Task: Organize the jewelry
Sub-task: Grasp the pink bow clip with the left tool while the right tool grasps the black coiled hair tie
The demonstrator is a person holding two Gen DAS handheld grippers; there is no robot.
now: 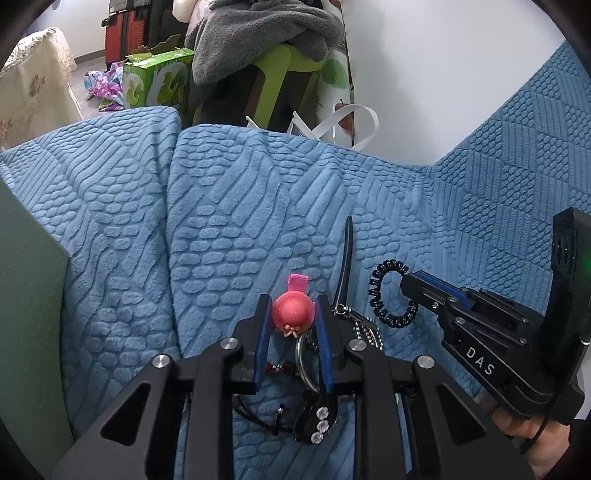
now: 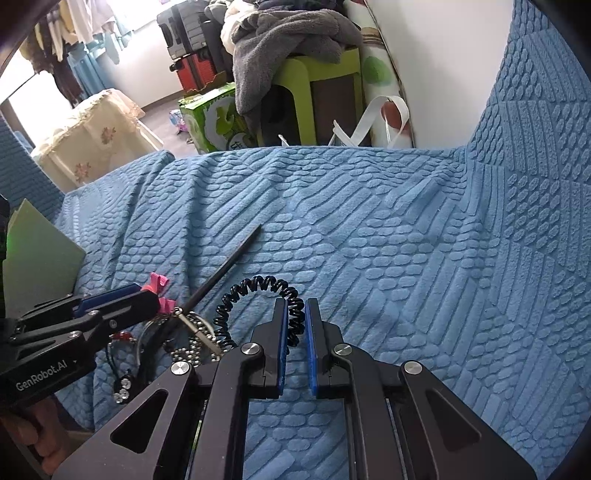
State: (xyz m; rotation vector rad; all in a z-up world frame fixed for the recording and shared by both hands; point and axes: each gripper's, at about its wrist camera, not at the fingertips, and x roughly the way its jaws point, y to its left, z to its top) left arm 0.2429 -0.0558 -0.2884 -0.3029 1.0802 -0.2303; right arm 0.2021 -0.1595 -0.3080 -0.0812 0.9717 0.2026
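a textured blue blanket (image 2: 369, 229) covers the sofa. behind it, a grey towel (image 2: 288, 29) drapes a lime-green stool (image 2: 295, 81), beside a green carton (image 2: 210, 118).

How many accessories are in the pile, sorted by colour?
Pink: 1, ball clip in the left hand-held gripper
Black: 3, coil tie in the right hand-held gripper, stick, rhinestone clip
Silver: 2, ring, ball chain
Red: 1, partly hidden piece
Total: 7 visible
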